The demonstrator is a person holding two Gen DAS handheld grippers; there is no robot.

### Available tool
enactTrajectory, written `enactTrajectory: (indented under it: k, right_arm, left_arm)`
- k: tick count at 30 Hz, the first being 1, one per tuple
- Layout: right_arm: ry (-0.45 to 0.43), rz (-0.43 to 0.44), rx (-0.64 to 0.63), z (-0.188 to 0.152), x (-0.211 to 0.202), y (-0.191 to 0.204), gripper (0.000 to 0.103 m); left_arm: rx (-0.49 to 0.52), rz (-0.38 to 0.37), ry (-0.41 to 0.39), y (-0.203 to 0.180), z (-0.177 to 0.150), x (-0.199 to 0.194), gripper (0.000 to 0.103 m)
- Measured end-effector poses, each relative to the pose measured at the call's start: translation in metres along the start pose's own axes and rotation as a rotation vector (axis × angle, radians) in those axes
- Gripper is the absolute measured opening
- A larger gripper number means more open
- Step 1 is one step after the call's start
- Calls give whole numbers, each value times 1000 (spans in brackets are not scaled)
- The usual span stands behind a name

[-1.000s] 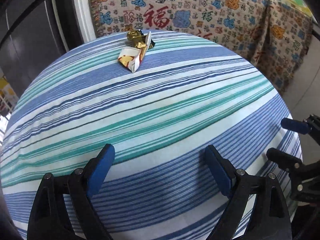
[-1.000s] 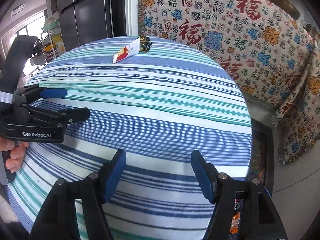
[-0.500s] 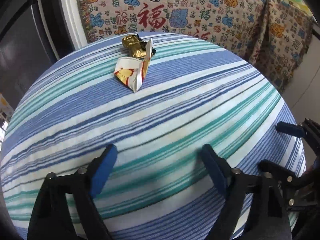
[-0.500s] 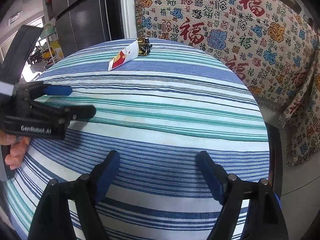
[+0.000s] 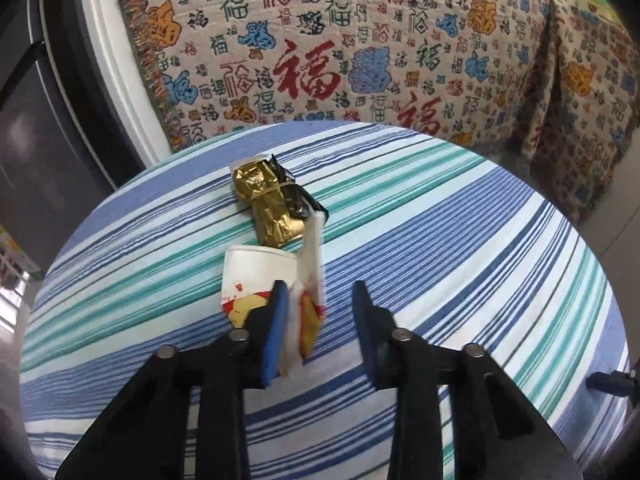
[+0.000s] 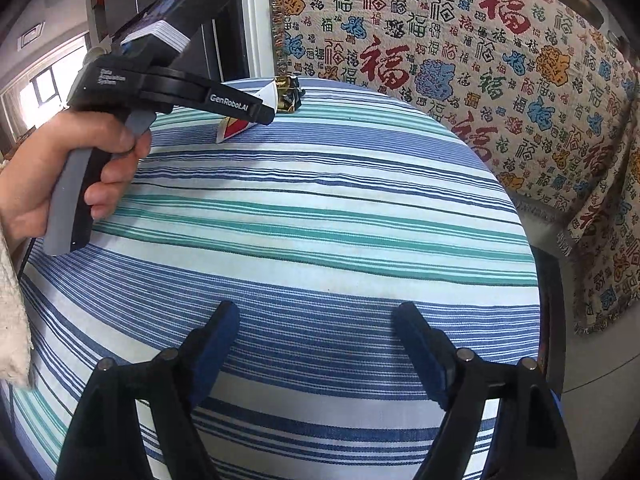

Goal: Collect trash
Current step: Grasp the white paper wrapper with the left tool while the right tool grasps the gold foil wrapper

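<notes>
Left hand-held gripper (image 5: 318,320) is spread apart, straddling the near end of the flattened white paper cup (image 5: 256,276) on the striped counter (image 5: 460,264); left pad sits over the cup's printed end, right pad stands clear of it on bare cloth. Nothing clamped. Gold foil wrapper (image 5: 270,204) lies just behind the cup, touching it, on the side toward the patterned blanket (image 5: 360,48). Left wrist view gives cup print and foil detail. Right wrist view shows what that one can't: the person's hand (image 6: 80,168) on the left unit's grip, with cup (image 6: 236,128) and foil (image 6: 288,96) small at the counter's far edge, partly hidden behind it. Right hand-held gripper (image 6: 316,344) is released, holding nothing, above the counter well short of the cup.
</notes>
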State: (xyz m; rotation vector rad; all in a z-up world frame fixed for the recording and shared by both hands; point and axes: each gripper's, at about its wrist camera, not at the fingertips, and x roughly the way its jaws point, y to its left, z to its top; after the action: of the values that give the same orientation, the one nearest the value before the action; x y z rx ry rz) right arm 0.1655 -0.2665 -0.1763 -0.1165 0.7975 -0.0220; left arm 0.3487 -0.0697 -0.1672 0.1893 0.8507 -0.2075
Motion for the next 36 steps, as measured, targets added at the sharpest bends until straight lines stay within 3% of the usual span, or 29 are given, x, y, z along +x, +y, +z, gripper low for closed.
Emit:
enactTrajectory:
  k: [4,8,19,23,27,31,36]
  right_arm:
    - [0,0,0,0,0,0,83]
    - [0,-1,0,0,1,0,83]
    - [44,2,1,16,5,2,83]
    - [62,41,-2,59,23,11,82]
    - [48,70,-16,130,56,29,82]
    - [29,57,58,195,102,32,82]
    - [63,22,120,230,151,29,82]
  left_arm:
    - [-30,9,-34,9,-7,-10,9]
    - [-57,16,-57,28,-21,-38,9]
    - [-144,13,0,73,-103,-114,9]
    - [-167,-8,3,76,-109,-112,9]
    - [-170,8,-3,81,-108,-109,9]
    - [-212,7,5,92,-104,-105,9]
    - [-224,21,-12,96,-98,-108,9]
